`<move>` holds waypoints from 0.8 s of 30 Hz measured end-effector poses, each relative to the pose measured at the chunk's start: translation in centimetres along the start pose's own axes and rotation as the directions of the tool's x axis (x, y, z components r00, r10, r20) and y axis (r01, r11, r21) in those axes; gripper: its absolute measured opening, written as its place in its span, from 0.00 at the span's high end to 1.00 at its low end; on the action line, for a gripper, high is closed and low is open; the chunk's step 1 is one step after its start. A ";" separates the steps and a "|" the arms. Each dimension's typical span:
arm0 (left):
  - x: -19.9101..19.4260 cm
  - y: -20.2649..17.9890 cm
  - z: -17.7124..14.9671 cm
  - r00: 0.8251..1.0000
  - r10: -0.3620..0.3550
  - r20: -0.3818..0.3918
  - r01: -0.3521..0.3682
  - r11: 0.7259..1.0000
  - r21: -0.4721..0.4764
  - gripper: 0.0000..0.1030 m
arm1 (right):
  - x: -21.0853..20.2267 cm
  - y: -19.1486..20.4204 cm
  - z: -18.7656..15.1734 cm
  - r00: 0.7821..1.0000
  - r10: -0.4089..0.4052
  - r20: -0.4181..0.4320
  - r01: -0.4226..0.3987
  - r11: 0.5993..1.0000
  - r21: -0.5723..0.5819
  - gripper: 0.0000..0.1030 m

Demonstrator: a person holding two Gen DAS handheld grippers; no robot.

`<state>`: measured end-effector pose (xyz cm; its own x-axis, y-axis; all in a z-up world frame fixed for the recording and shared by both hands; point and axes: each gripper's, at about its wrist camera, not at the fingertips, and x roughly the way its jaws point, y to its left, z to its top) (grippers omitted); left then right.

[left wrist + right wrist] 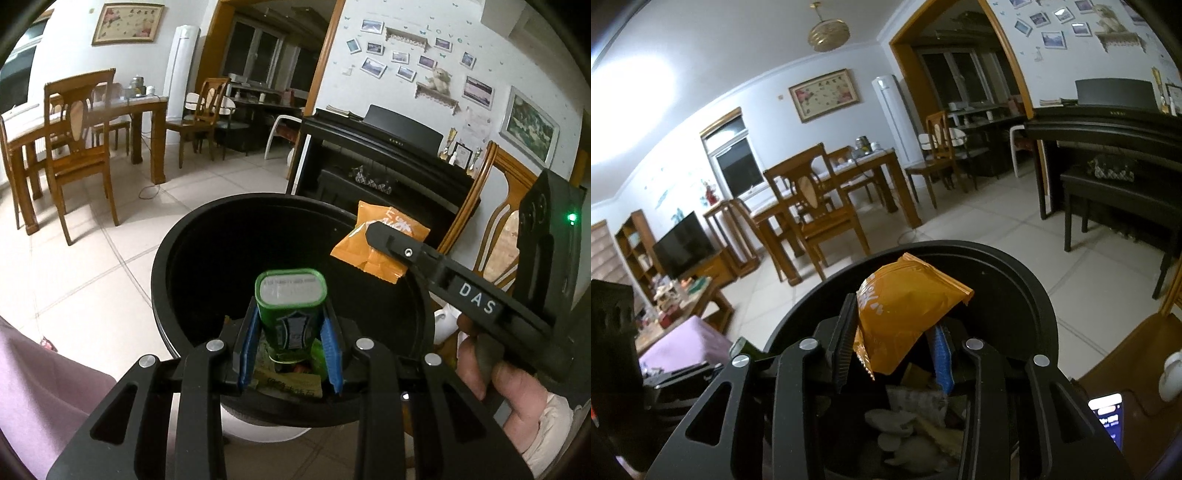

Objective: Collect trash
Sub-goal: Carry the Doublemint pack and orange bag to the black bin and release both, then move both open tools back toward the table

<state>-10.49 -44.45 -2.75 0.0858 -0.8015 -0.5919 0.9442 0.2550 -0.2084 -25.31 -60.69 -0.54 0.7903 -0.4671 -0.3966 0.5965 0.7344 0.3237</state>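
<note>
Fingers of the left gripper clamp a green tin; "DAS"-marked right gripper pinches an orange packet.

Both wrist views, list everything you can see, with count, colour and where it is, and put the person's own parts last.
Trash bin: one, black, on the tiled floor below both grippers, trash already inside.
Green container: one, green with a pale end, over the bin, between the left fingers.
Orange wrapper: one, orange, over the bin, between the right fingers.
Dining table: one, brown wood, back left.
Wooden chairs: several, brown, around the table and by the doorway.
Piano: one, black, against the photo wall.
Television: one, black, far left in the right wrist view.
Left gripper: one, black with blue pads, shut on the container.
Right gripper: one, black, shut on the wrapper.
Hand: one, holding the right gripper's handle.
</note>
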 end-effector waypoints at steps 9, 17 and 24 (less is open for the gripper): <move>-1.4 -1.2 0.1 0.996 0.041 0.077 -0.044 0.998 0.041 0.30 | -1.5 0.7 0.3 0.999 0.003 0.032 -0.003 1.000 0.002 0.28; -2.4 -1.7 0.4 0.992 0.057 0.114 -0.063 0.997 0.049 0.19 | -3.3 1.9 0.9 0.999 0.003 0.045 -0.001 1.000 -0.030 0.28; -6.6 0.1 0.3 0.976 0.139 0.169 -0.135 0.990 -0.031 0.09 | -4.6 2.6 1.6 0.999 0.010 0.045 -0.007 0.999 -0.050 0.25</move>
<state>-10.86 -39.33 1.39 0.2681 -0.8380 -0.4753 0.9138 0.3775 -0.1501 -27.23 -57.41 3.47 0.8016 -0.4816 -0.3543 0.5828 0.7617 0.2831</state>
